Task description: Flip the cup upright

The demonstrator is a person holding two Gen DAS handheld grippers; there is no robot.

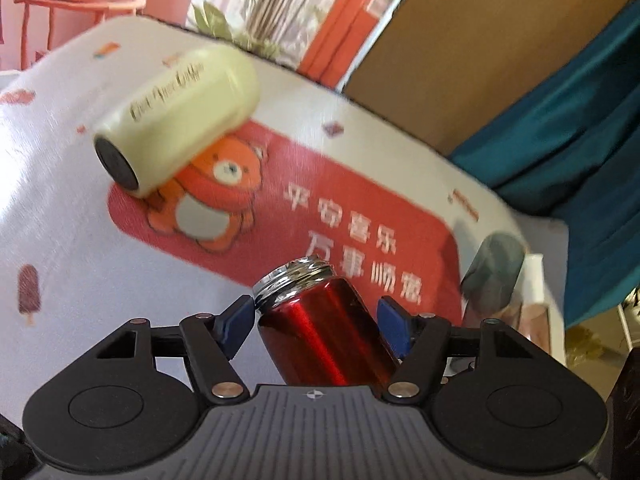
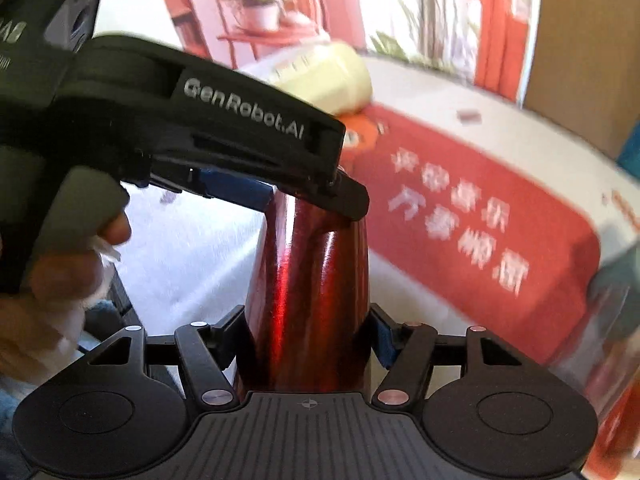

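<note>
A shiny red metal cup with a silver threaded mouth stands tilted between the fingers of my left gripper; the blue pads stand a little off its sides, so the left gripper is open around it. In the right wrist view the red cup fills the space between the fingers of my right gripper, which are shut on its lower body. The left gripper crosses above it at the cup's upper end.
A pale yellow cup lies on its side on the white and red tablecloth, also seen in the right wrist view. A dark grey-green object stands near the right table edge. A brown board and teal cloth lie behind.
</note>
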